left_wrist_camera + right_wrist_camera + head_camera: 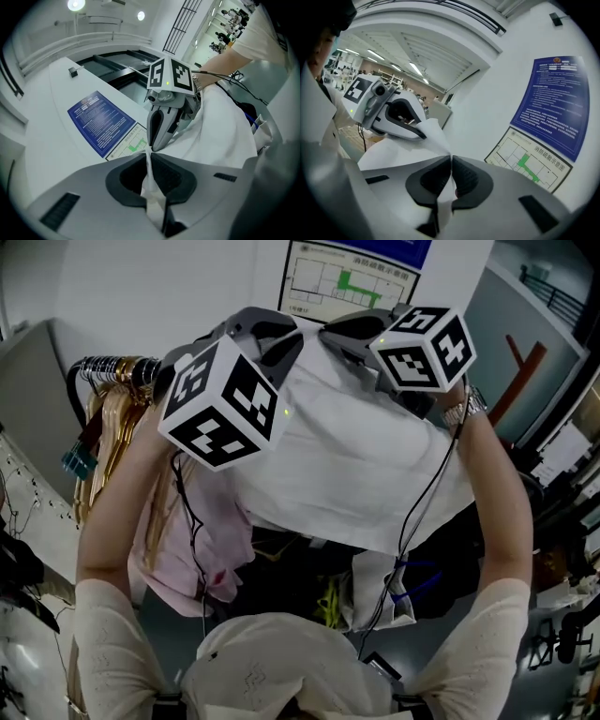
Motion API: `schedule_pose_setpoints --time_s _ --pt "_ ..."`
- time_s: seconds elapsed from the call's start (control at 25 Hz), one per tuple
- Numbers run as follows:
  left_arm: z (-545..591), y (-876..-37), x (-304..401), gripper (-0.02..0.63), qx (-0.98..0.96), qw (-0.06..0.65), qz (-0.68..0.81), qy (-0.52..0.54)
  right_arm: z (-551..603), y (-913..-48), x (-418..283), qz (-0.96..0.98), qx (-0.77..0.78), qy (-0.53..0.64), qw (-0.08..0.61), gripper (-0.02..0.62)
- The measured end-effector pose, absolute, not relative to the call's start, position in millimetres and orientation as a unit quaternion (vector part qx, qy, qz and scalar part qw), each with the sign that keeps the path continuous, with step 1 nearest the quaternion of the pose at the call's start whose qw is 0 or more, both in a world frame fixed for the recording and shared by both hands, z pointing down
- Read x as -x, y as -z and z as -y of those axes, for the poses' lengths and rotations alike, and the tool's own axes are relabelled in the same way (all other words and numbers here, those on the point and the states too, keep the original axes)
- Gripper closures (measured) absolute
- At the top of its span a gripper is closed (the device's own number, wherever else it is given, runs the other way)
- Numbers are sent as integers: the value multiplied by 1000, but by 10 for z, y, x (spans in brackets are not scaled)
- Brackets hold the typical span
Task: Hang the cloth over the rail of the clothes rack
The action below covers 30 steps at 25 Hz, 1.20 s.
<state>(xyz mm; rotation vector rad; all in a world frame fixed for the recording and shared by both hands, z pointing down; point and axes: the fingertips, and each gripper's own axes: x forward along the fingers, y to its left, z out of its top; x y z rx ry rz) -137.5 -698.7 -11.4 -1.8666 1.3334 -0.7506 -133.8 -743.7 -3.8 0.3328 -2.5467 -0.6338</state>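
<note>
Cloth between jaws (both pairs)

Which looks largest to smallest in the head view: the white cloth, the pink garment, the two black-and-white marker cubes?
1. white cloth
2. crumpled pink garment and left black-and-white marker cube: about alike, not ranked.
3. right marker cube: smallest-looking, though the left cube may just sit nearer the camera.

The cloth hangs in the middle, its top edge pinched in the left gripper and the right gripper, tip to tip. A wall poster is behind it, hangers are to its left, and a garment is below them.
</note>
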Motion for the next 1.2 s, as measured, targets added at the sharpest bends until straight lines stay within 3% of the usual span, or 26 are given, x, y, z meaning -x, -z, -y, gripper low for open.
schedule_pose_setpoints --time_s 0.36,0.64,0.84,1.2 --pt "6441 545 1533 584 713 388 -541 221 7607 44 1360 934 -167 218 228 568" --pt "6251 250 1646 584 720 359 -557 206 7826 630 1173 941 -255 195 107 557" --pt "6232 150 1803 584 723 333 -582 164 7756 896 884 933 -292 198 64 555" --pt "5977 -103 1705 584 724 313 -608 95 6369 1001 -154 907 -349 225 -68 555"
